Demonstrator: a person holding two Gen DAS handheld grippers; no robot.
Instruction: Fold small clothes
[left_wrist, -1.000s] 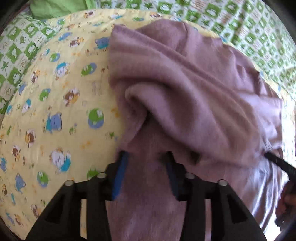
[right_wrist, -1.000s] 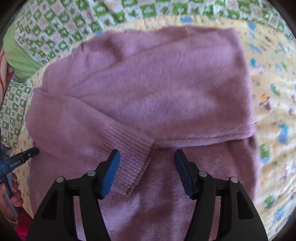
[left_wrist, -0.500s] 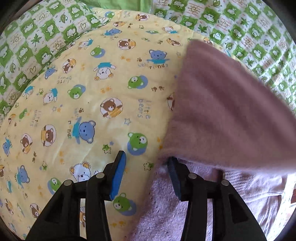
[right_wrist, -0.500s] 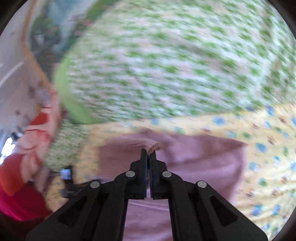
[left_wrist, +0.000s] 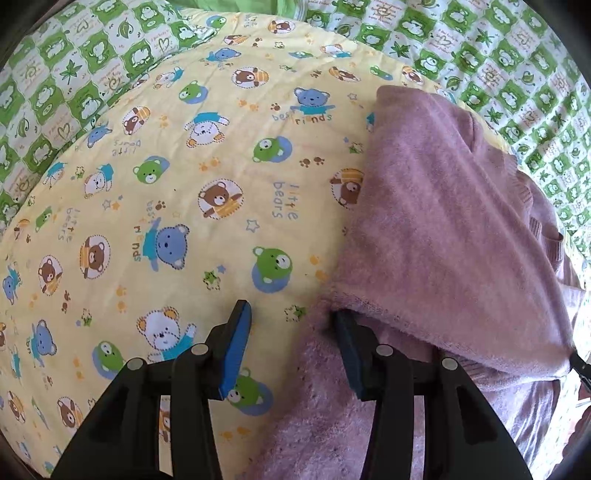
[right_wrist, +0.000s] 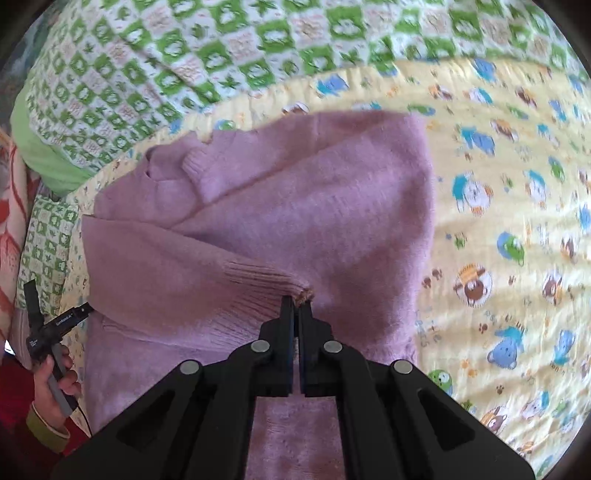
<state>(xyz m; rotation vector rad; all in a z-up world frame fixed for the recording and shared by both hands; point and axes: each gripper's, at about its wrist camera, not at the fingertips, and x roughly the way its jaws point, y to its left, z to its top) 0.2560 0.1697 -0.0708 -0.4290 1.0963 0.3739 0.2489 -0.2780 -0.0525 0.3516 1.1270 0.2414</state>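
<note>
A fuzzy mauve sweater (right_wrist: 303, 206) lies on a yellow bear-print blanket (left_wrist: 184, 192). In the right wrist view my right gripper (right_wrist: 296, 308) is shut on the ribbed cuff (right_wrist: 266, 284) of a sleeve, held over the sweater's body. In the left wrist view the sweater (left_wrist: 443, 229) fills the right side. My left gripper (left_wrist: 291, 332) is open at the sweater's left edge; its right finger (left_wrist: 351, 354) is tucked under a folded flap and its left finger (left_wrist: 236, 343) is over bare blanket.
A green-and-white checked quilt (right_wrist: 221, 55) lies beyond the blanket, also in the left wrist view (left_wrist: 498, 55). A hand holding the other gripper's handle (right_wrist: 51, 343) shows at the lower left of the right wrist view.
My right gripper closed on the sleeve cuff and has carried it across the sweater's body. My left gripper shifted left to the sweater's edge and stays open.
</note>
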